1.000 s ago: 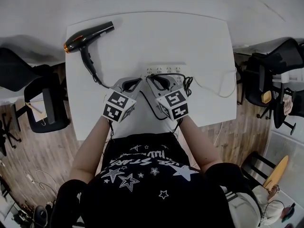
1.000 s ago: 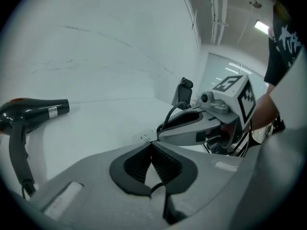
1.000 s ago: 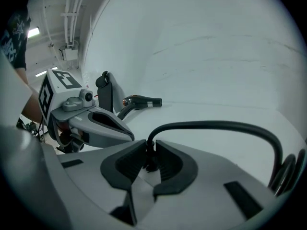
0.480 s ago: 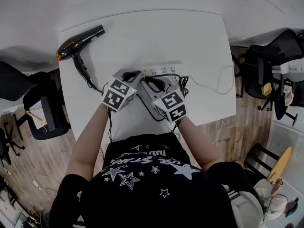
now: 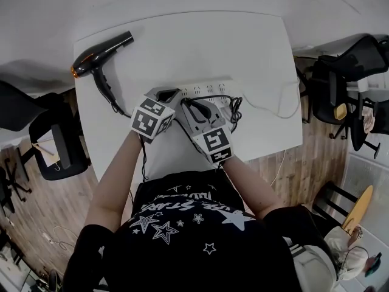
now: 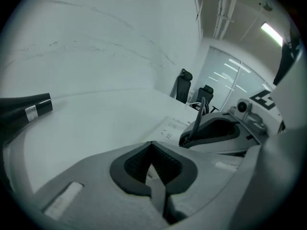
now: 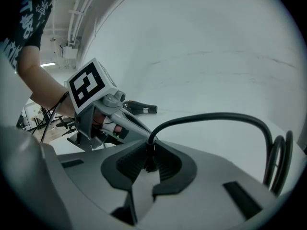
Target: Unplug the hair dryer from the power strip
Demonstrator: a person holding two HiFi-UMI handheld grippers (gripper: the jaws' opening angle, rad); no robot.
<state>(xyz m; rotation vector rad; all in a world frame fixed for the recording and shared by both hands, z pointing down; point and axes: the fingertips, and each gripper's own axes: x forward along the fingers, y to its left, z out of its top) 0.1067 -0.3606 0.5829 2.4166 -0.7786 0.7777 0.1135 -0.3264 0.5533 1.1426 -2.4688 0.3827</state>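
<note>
A: Head view first. Why are both grippers crowded into one spot?

B: Because the work is there. The white power strip [image 5: 206, 89] lies across the middle of the desk [image 5: 243, 47]. The left gripper [image 5: 170, 94] sits at its left end, seemingly to brace it. The right gripper [image 5: 191, 105] is set just beside it, at the black plug. The hair dryer [image 5: 100, 52] lies well apart near the far left corner, and its cord [image 5: 111, 96] trails back towards the grippers.

A: And the left gripper view?

B: Its jaws are pressed together with the tips meeting. Nothing thick stands between them; only a pale sliver shows through the gap. The power strip [image 6: 171, 127] lies just beyond the tips, so I judge the gripper is bearing down on the strip rather than gripping it. The hair dryer [image 6: 24, 111] is off at the left edge.

A: Right gripper view?

B: Here the jaws pinch the plug [image 7: 147, 158] between the pads. The cord [image 7: 216, 115] arches up out of them and loops round to the right. The strip itself is hidden beneath the gripper, so I cannot tell whether the prongs are seated or already free.

A: So the pull?

B: Probably straight away from the sockets while the left one steadies the strip. Otherwise the strip would likely lift with the plug.
</note>
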